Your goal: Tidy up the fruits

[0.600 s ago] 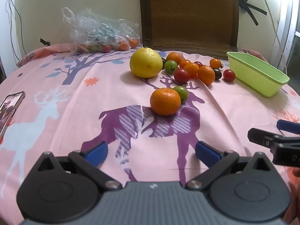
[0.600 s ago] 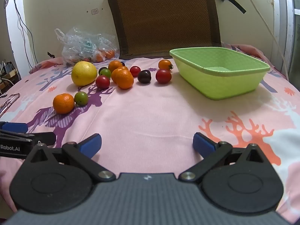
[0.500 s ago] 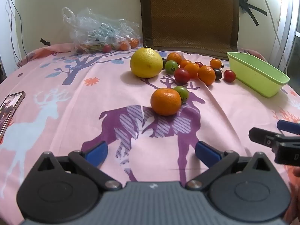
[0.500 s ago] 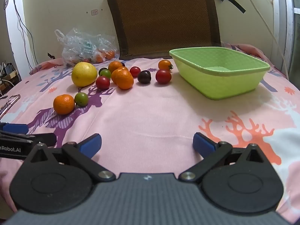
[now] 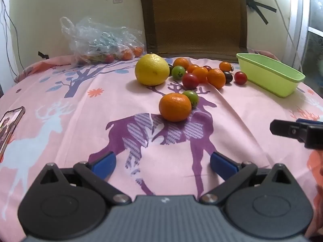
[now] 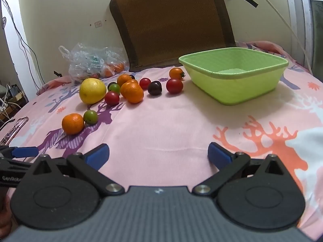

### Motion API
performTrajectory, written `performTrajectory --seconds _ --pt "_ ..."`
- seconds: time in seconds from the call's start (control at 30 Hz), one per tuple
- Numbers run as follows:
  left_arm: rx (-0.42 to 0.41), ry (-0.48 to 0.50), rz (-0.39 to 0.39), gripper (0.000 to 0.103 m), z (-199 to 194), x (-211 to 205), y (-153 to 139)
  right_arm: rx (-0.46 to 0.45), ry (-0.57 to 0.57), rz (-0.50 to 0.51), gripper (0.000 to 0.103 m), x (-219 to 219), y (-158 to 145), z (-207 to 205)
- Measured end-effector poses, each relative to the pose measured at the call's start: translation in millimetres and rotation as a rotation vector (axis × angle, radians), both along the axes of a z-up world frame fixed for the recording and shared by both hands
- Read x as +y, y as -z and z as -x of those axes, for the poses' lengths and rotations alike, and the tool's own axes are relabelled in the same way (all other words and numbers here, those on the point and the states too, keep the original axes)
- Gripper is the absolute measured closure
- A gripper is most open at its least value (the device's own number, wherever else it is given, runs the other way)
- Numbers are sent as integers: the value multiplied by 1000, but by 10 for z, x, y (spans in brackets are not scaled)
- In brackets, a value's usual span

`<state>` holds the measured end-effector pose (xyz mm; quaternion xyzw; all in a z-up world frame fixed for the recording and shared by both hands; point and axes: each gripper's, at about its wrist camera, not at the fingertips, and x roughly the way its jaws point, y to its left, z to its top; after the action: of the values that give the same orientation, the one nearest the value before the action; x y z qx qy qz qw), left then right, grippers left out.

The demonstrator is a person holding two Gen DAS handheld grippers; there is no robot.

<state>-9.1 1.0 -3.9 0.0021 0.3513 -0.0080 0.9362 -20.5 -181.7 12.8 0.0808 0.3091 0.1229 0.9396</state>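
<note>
Both grippers hover low over the near edge of a desk covered with a pink deer-print cloth (image 5: pixel 238 121), and neither holds anything. The left gripper (image 5: pixel 161 164) has its blue-padded fingers (image 5: pixel 103 164) spread wide over the purple deer, with only cloth between them. The right gripper (image 6: pixel 158 155) has its fingers (image 6: pixel 219 155) equally wide apart over bare pink cloth; its tip also shows at the right border of the left wrist view.

The fruits lie loose on the cloth toward the far side. A big yellow citrus (image 5: pixel 152 69) sits left of a tight cluster: a green tomato (image 5: pixel 178 72), a red tomato (image 5: pixel 190 81), a mandarin (image 5: pixel 216 78), a dark purple tomato (image 6: pixel 154 88), another red tomato (image 6: pixel 174 85) and a small orange tomato (image 6: pixel 176 73) nearest the basket, with a few more orange ones behind. Nearer the grippers, apart from the cluster, an orange mandarin (image 5: pixel 175 106) rests touching a small green tomato (image 5: pixel 191 97).

A light green plastic basket (image 6: pixel 252 84) stands toward the far right edge, with no fruit showing in the part of its inside that is visible. At the far left edge a clear plastic bag (image 5: pixel 101 40) holds more fruit. A phone (image 5: pixel 9 125) lies at the left edge, and a brown woven chair back (image 6: pixel 173 22) rises behind the desk.
</note>
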Motion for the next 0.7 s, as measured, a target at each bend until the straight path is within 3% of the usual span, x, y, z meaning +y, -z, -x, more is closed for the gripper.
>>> performTrajectory --seconds 0.27,0.5,0.7 --pt "-13 -7 27 0 20 28 -24 0 9 3 0 11 2 4" --pt "-152 -46 35 0 128 100 -142 -2 6 31 0 43 4 4" --pt "-181 -88 47 0 132 194 -157 -7 8 28 0 44 5 7"
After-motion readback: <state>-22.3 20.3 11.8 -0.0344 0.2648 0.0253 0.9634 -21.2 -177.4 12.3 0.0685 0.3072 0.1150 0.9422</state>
